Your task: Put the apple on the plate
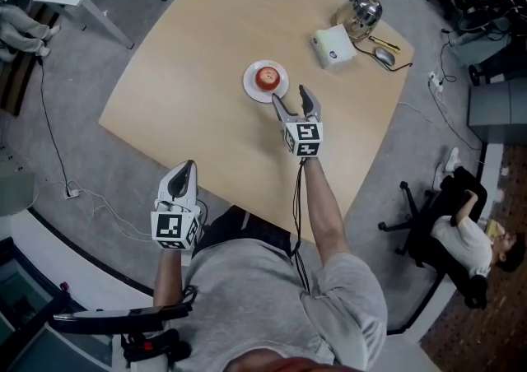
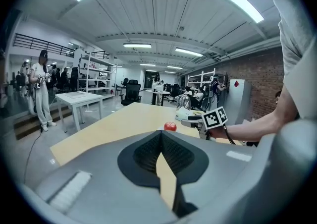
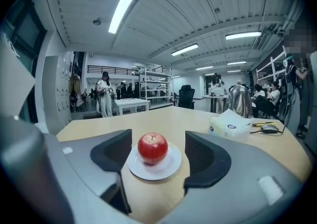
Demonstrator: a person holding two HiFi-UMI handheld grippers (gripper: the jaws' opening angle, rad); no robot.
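The apple (image 1: 268, 76) sits on the plate (image 1: 250, 84) mid-frame, so I think I'm done. My right tool (image 1: 291, 97) is released; my left tool (image 1: 188, 169) is clenched, empty.

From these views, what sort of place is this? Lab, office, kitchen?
Probably an open-plan lab or workshop office, not a home. It has metal shelving racks, a brick wall, and swivel office chairs and work tables under long ceiling strip lights.

Shows no legible text, only black-and-white square marker patterns on the left cube (image 1: 174, 229) and the right cube (image 1: 303, 138).
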